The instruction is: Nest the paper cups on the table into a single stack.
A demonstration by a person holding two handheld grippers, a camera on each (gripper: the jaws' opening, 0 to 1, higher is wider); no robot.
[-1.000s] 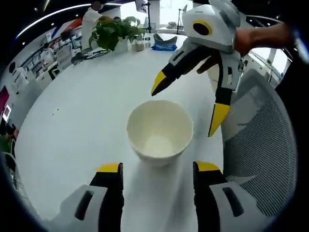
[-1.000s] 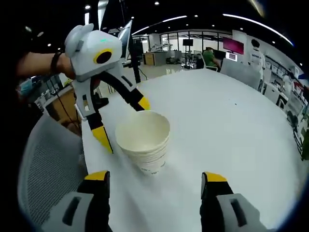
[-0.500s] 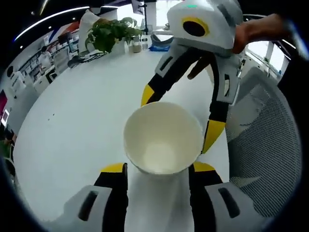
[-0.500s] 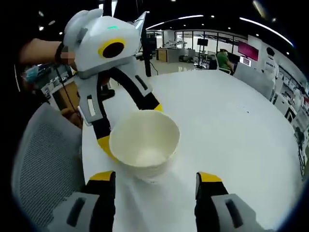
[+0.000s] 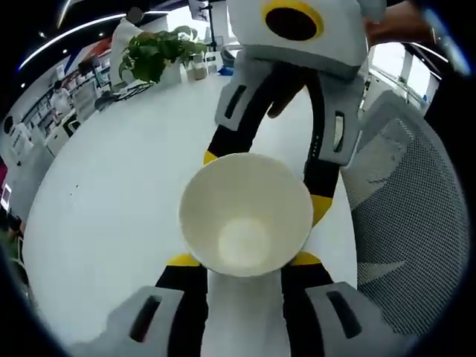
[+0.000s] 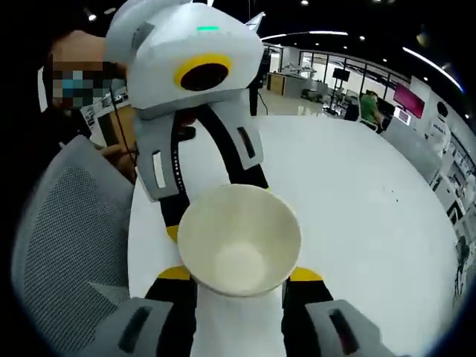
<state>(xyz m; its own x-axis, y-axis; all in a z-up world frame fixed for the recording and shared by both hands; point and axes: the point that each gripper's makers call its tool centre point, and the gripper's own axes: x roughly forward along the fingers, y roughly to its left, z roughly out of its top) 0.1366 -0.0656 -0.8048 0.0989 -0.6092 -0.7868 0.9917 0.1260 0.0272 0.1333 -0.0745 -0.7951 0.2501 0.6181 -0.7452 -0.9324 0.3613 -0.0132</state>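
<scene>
A stack of nested white paper cups [image 5: 245, 223] stands mouth up on the white table [image 5: 111, 186], near its edge. My left gripper [image 5: 244, 260] reaches in from below, and its yellow-tipped jaws press the stack's sides under the rim. The right gripper [image 5: 266, 183] comes from the far side and its fingers clasp the same stack. Seen from the right gripper view, the cup stack [image 6: 238, 238] sits between my right gripper [image 6: 239, 274] and the left gripper [image 6: 216, 207], which faces it from above. The rim hides the fingertips.
A grey mesh office chair [image 5: 409, 216] stands close against the table edge beside the cups, also visible as the chair [image 6: 59, 230]. A potted plant [image 5: 152, 56] and small items sit at the table's far end. Bare tabletop [image 6: 357, 193] stretches away beyond the cups.
Both grippers have moved in on the cup stack from opposite sides, and their jaws have narrowed around it. The stack looms larger in both views.
</scene>
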